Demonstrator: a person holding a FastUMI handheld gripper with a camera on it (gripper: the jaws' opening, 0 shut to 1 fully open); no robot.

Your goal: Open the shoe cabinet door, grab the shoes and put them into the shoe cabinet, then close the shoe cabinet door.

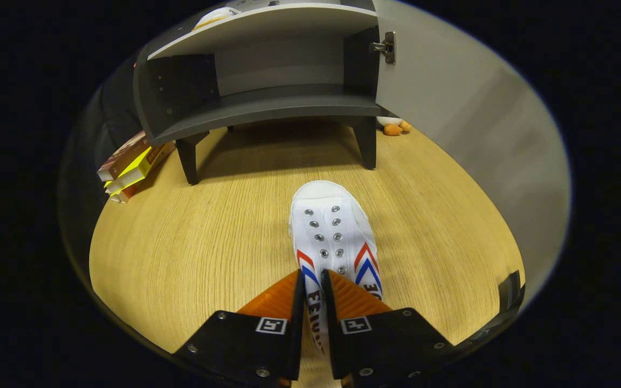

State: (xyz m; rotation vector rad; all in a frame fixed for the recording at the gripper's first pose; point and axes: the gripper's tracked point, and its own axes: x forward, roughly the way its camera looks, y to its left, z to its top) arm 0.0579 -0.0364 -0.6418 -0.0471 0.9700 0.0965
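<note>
White canvas, red and blue chevrons on its sides: a shoe (333,237) sits toe-forward on a wood-grain table (202,253), its rear part pinched between the two fingers of a gripper (313,283). The fingers stand nearly together, a narrow strip of the shoe's fabric showing in the slim gap between them, both seeming to press on it. Beyond the toe, well apart from it, a grey cabinet (267,108) stands on short dark legs with its door (450,113) swung wide to the right, a metal hinge (386,47) visible at the opening's upper corner; its compartment holds nothing visible. Books (132,167) lean stacked beside the cabinet's left leg. Small orange objects (394,129) lie behind the right leg.
</note>
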